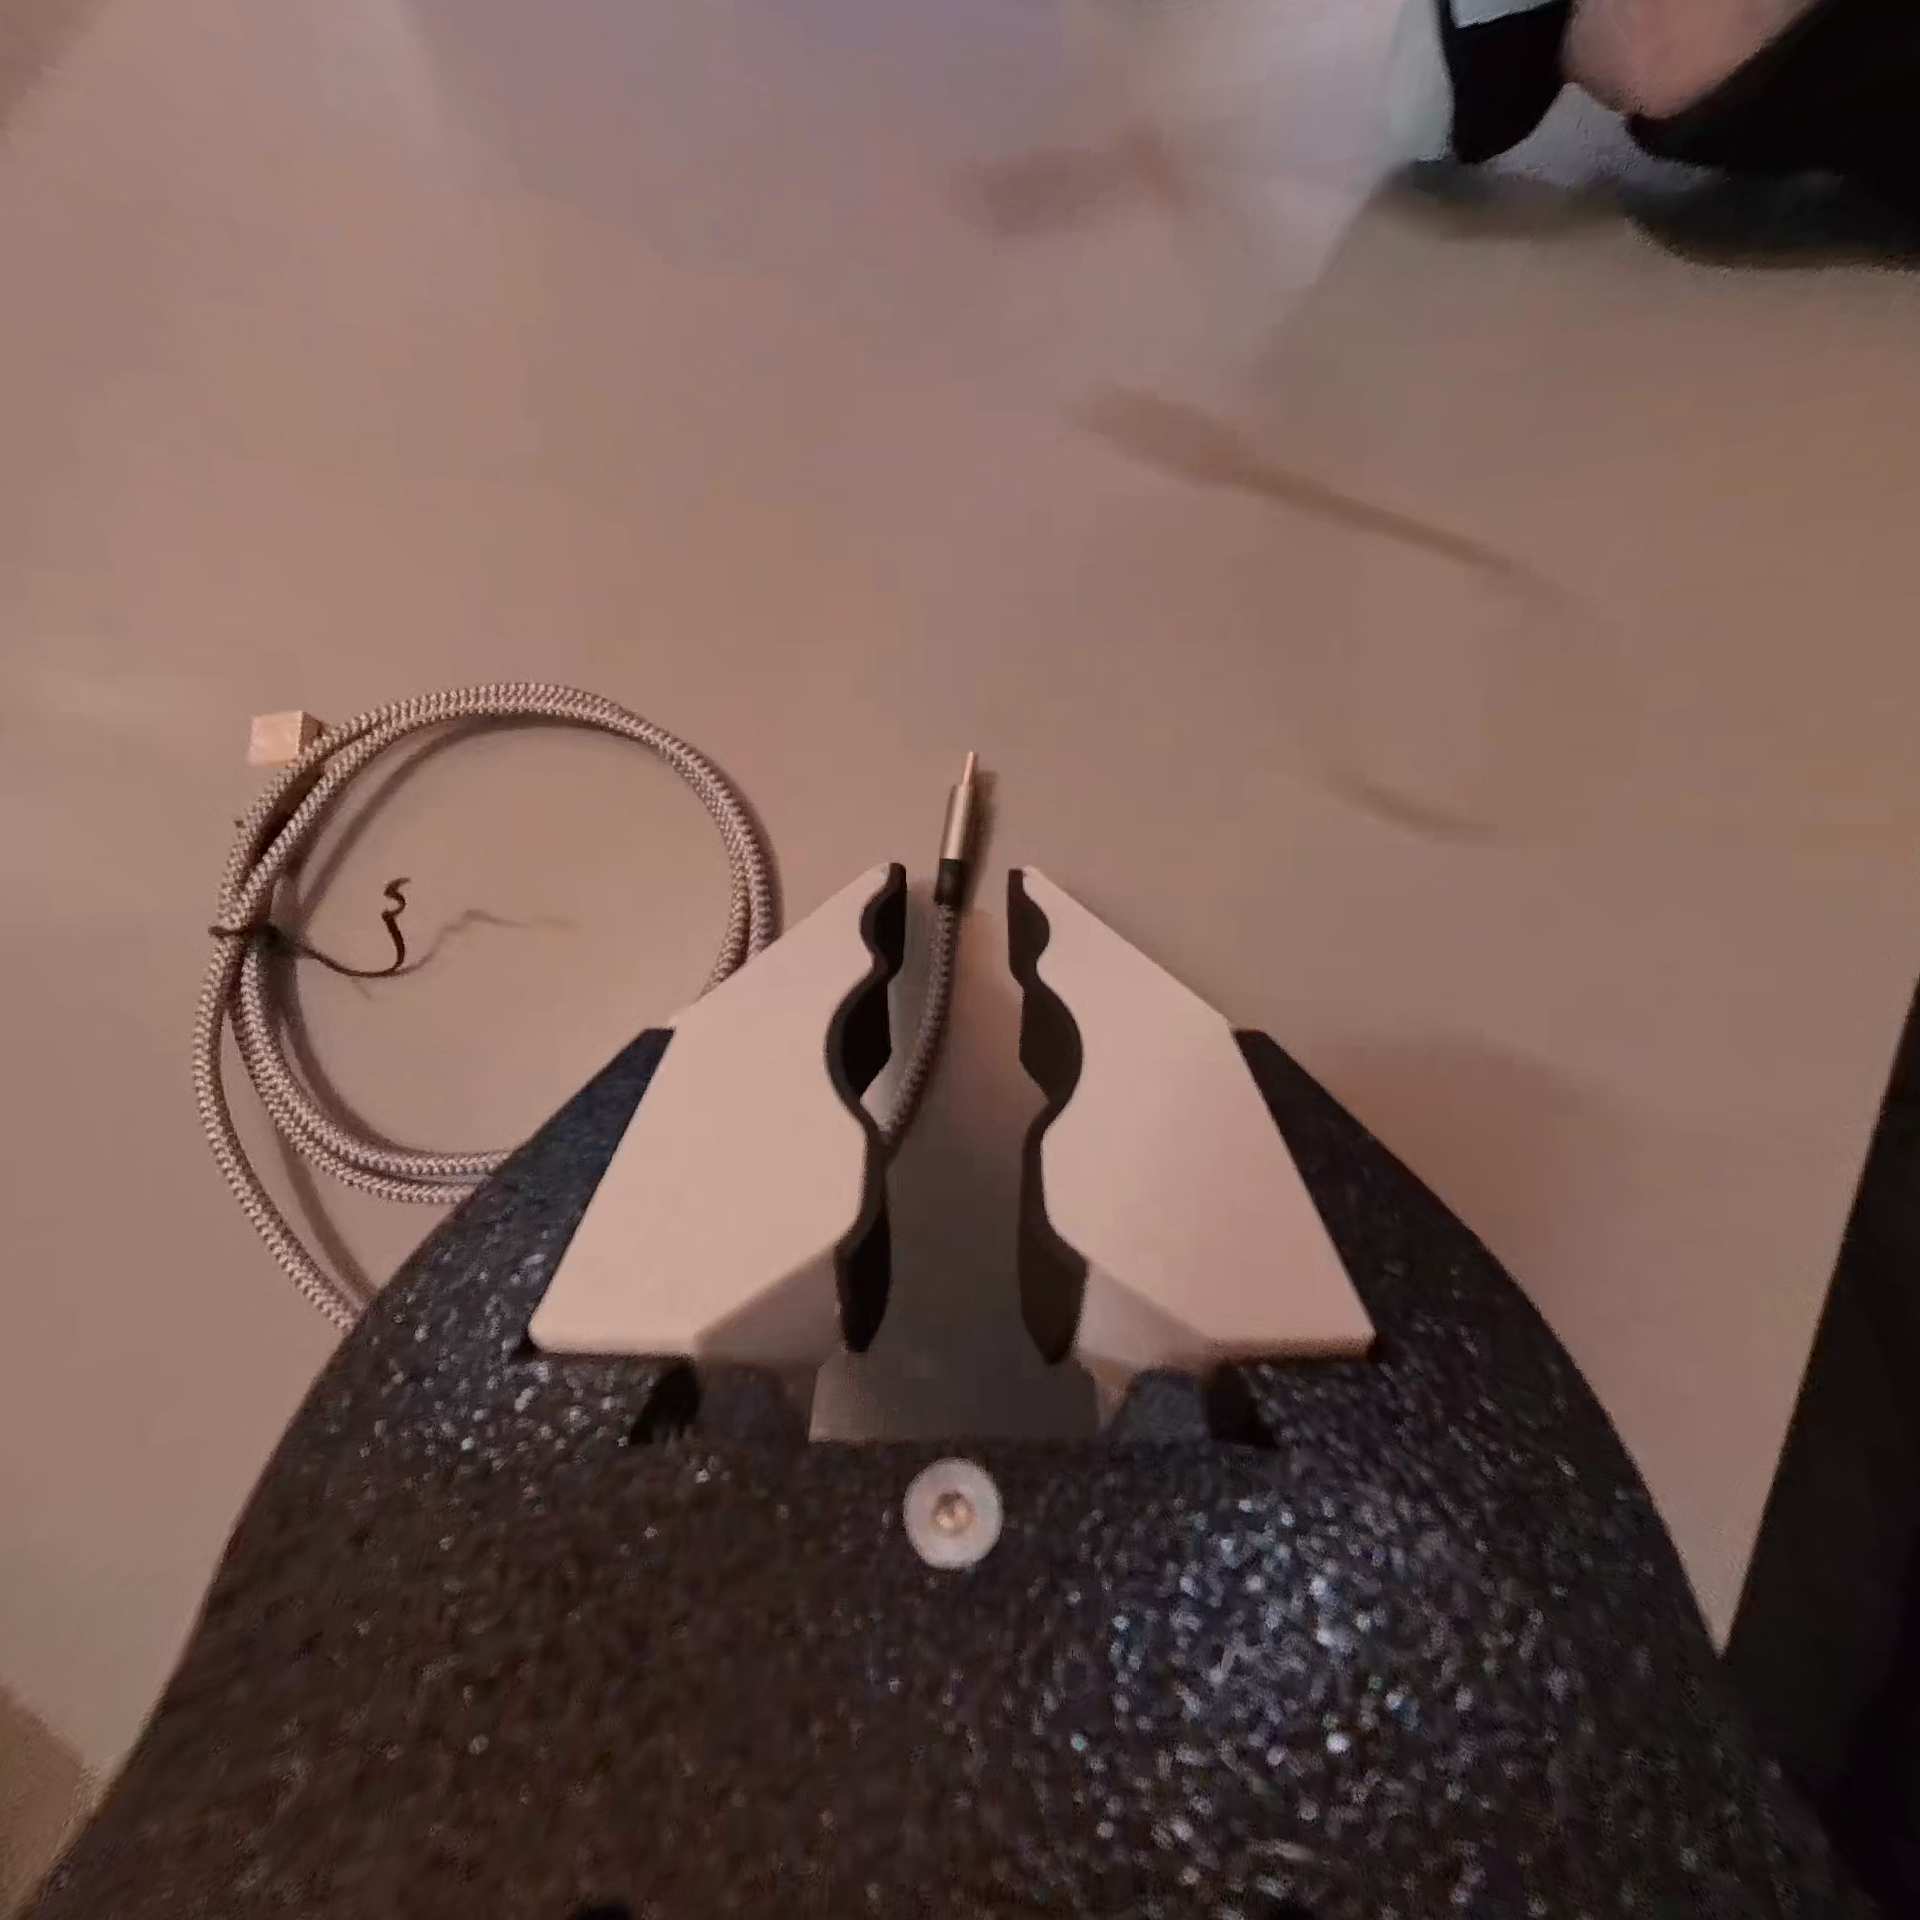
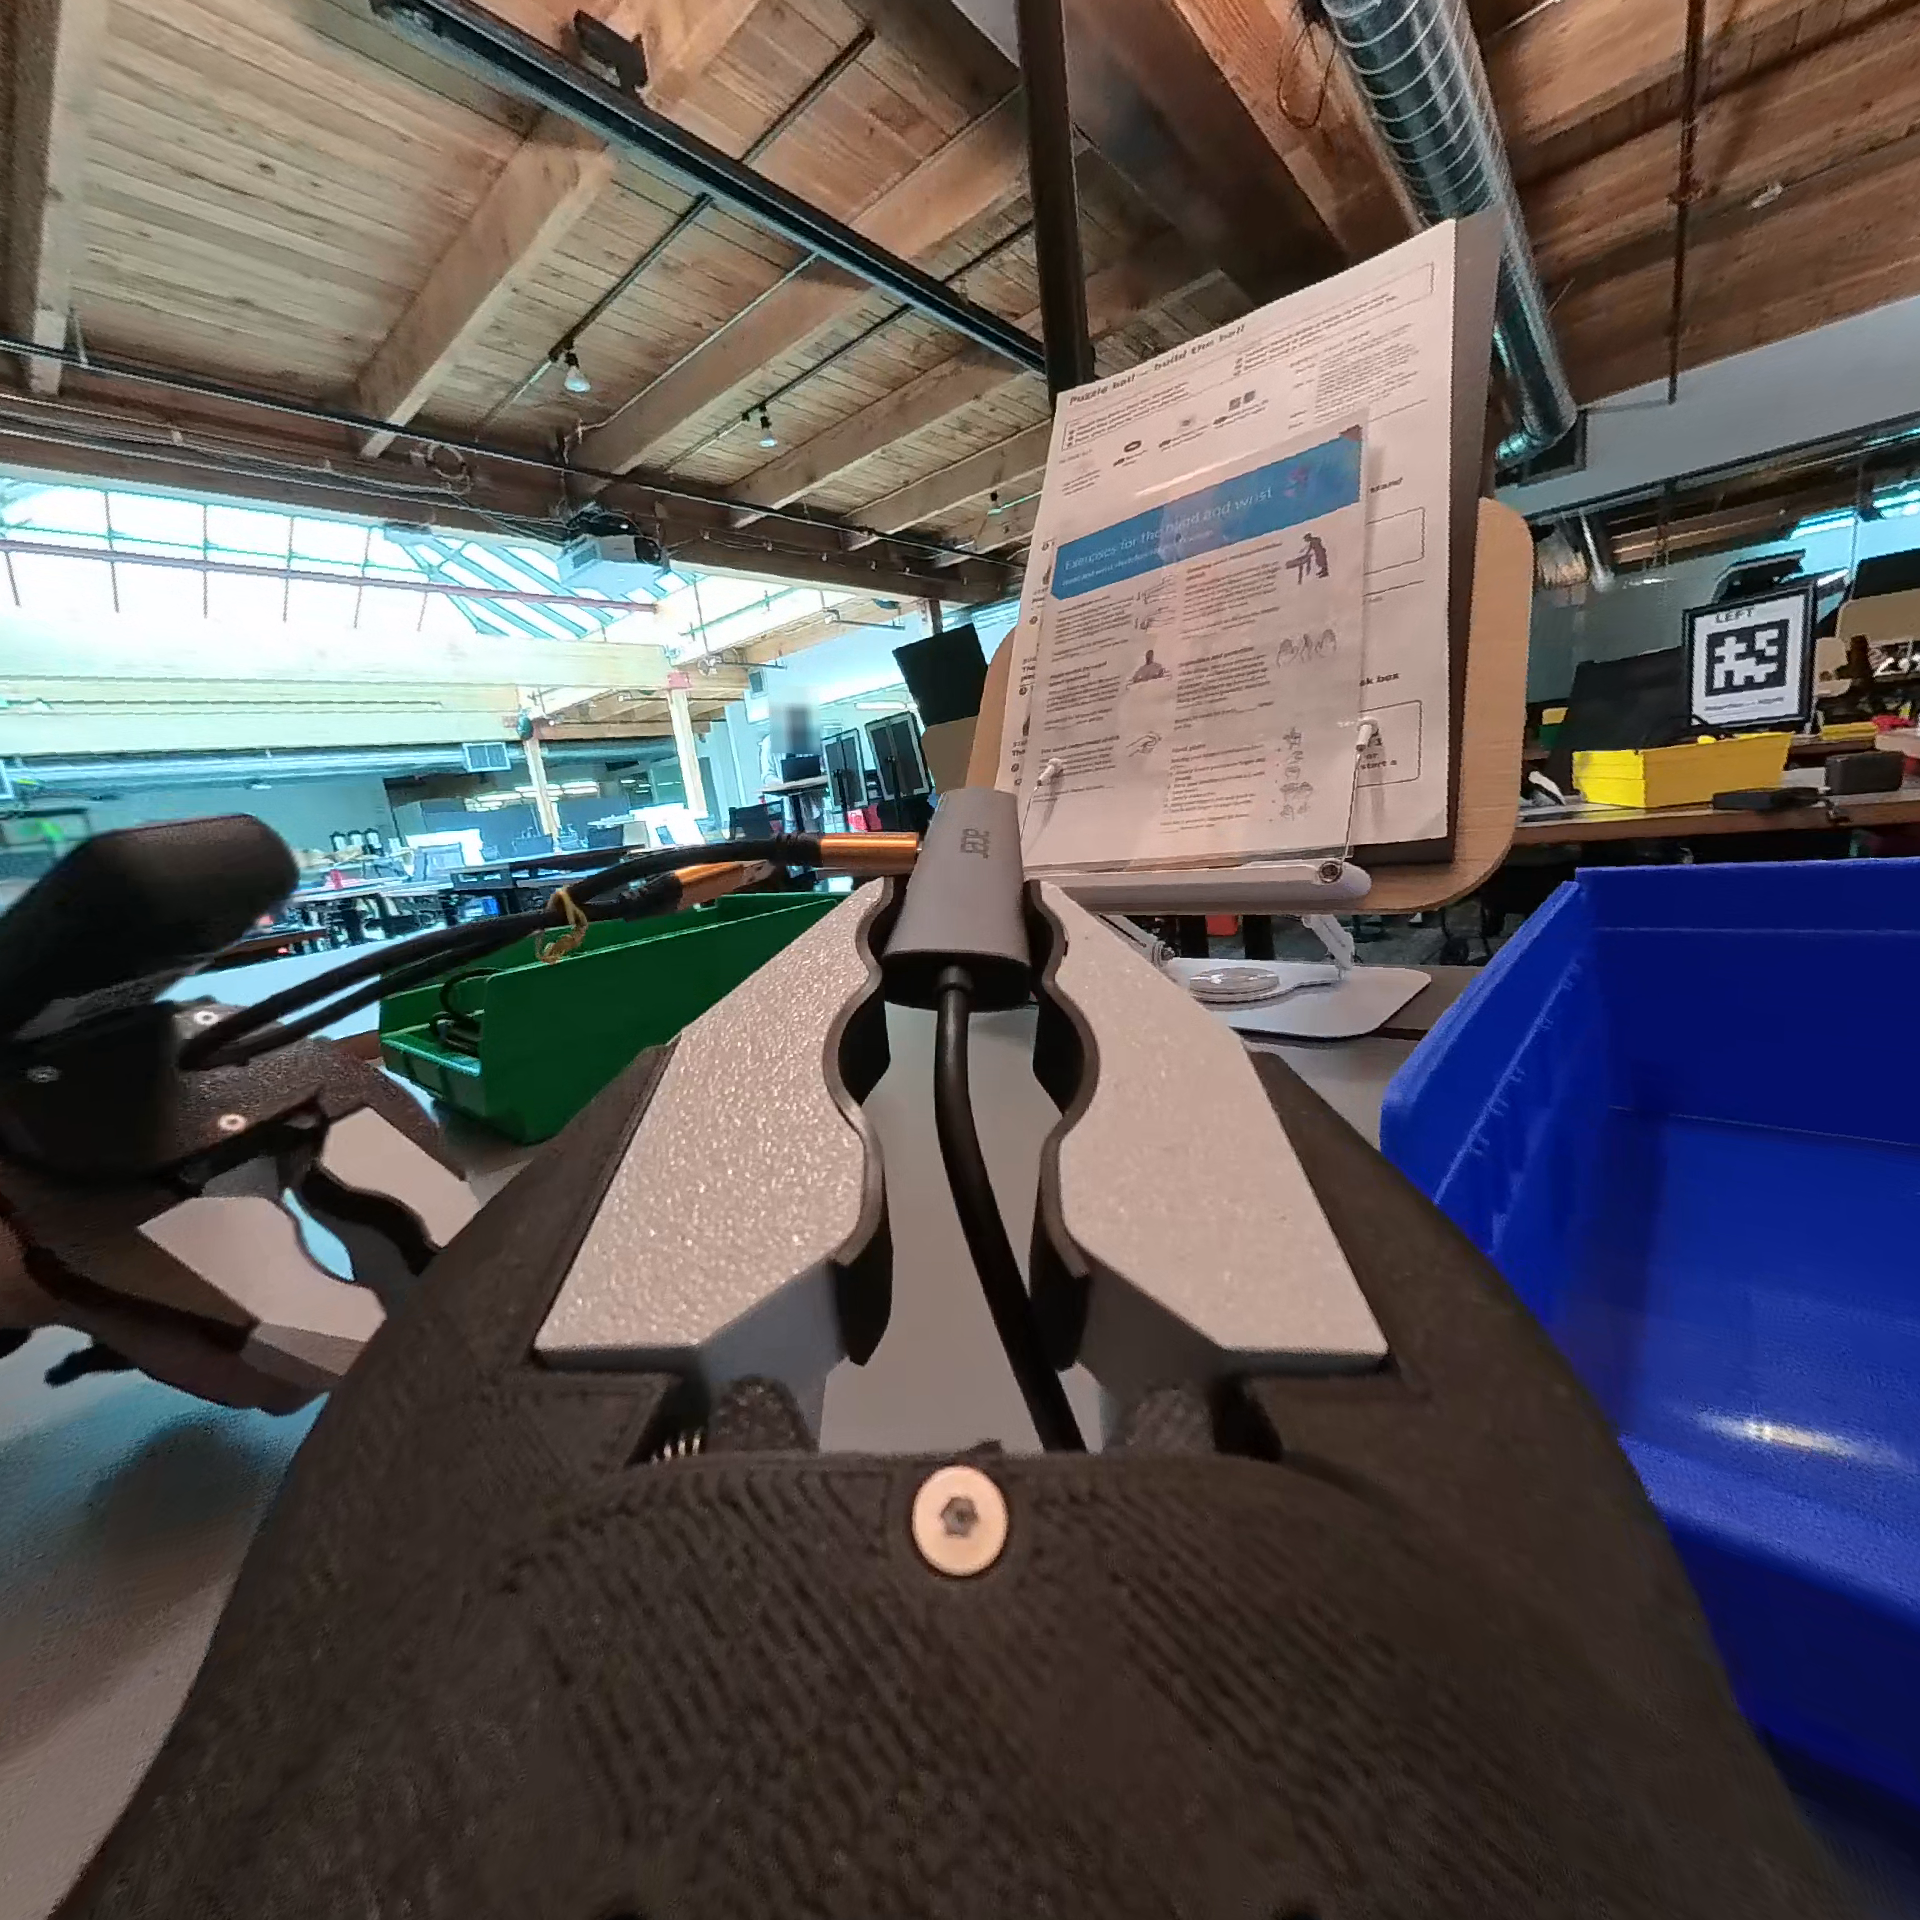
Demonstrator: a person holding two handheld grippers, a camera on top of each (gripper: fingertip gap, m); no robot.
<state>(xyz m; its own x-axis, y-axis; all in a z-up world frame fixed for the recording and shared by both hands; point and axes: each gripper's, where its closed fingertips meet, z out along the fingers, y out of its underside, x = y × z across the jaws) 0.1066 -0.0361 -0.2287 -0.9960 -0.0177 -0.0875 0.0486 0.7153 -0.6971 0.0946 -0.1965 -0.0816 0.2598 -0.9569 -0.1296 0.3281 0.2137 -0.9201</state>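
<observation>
In the left wrist view a grey braided cable (image 1: 499, 935) lies coiled on a pale table (image 1: 727, 416), bound by a dark twist tie (image 1: 364, 951). Its free end, with a slim metal plug (image 1: 961, 810), runs up between my left gripper's fingers. The left gripper (image 1: 956, 883) is open; the cable rests against the left finger only. My right gripper (image 2: 961, 904) is shut on a grey adapter (image 2: 966, 894), held above the table. A black lead (image 2: 977, 1174) hangs from the adapter back between the fingers. Copper-coloured plugs (image 2: 868, 850) stick out at its left side.
A green bin (image 2: 623, 997) stands left of centre and a blue bin (image 2: 1662, 1195) close on the right. A document stand with printed sheets (image 2: 1226, 644) rises behind. The left gripper also shows at the left edge (image 2: 343, 1216). A blurred hand and dark sleeve (image 1: 1714, 94) sit top right. Across from one pair of fingers to the other is roughly 20 cm.
</observation>
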